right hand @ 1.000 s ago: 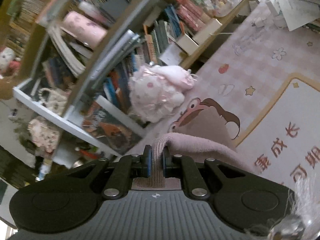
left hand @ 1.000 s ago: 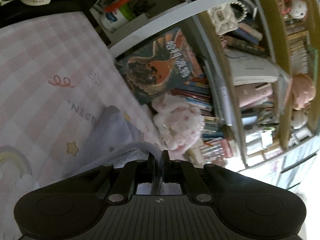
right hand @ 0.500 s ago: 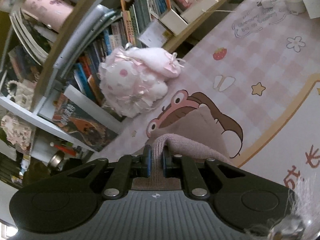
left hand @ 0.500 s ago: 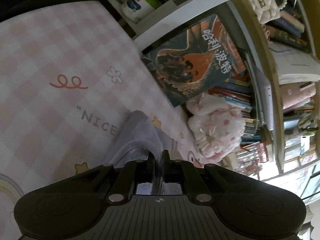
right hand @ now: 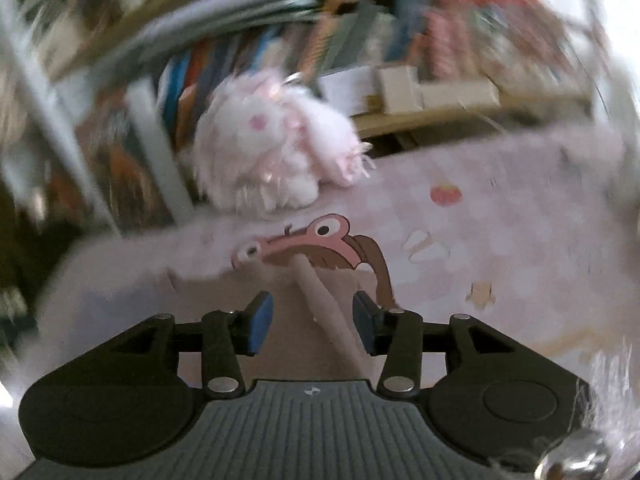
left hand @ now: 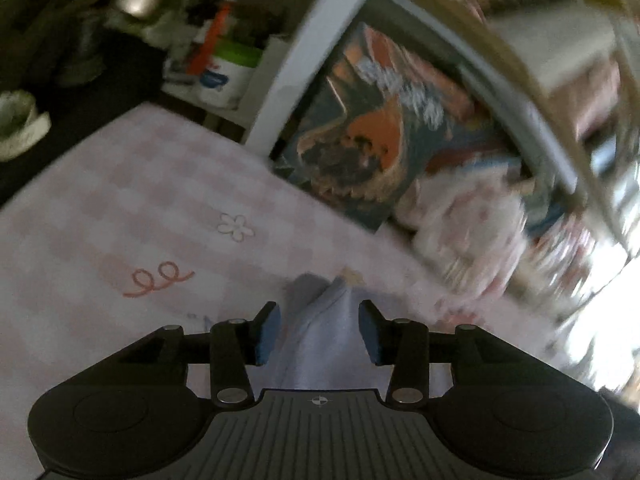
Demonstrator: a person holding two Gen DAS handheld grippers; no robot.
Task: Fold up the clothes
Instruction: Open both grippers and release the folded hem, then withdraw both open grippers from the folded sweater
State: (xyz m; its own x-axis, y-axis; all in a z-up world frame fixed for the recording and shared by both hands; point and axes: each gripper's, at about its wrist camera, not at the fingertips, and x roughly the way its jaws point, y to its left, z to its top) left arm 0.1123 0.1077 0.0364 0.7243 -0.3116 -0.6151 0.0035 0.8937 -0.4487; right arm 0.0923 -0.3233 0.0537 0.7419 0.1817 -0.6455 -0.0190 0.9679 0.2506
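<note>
A pale lilac garment [left hand: 316,328] lies on the pink checked mat [left hand: 120,208], its edge running up between the fingers of my left gripper [left hand: 318,330]. The jaws are opening and the blue pads [left hand: 266,334] stand clear of the cloth on both sides. In the right wrist view a pinkish-beige fold of the garment [right hand: 324,312] lies between the fingers of my right gripper [right hand: 312,322]. Its jaws are opening too, with neither pad [right hand: 258,324] pressing on the fabric. Both views are blurred.
A bookshelf [left hand: 460,92] crammed with books stands just beyond the mat's far edge. A pink plush toy [right hand: 276,148] leans against it. A large picture book [left hand: 372,140] stands propped at the shelf. A white tub [left hand: 224,76] and clutter sit at the back left.
Both grippers were shut on the garment's edges and have now spread their jaws, releasing the cloth. Both views rolled and swung toward the bookshelf while the cloth came down onto the mat.
</note>
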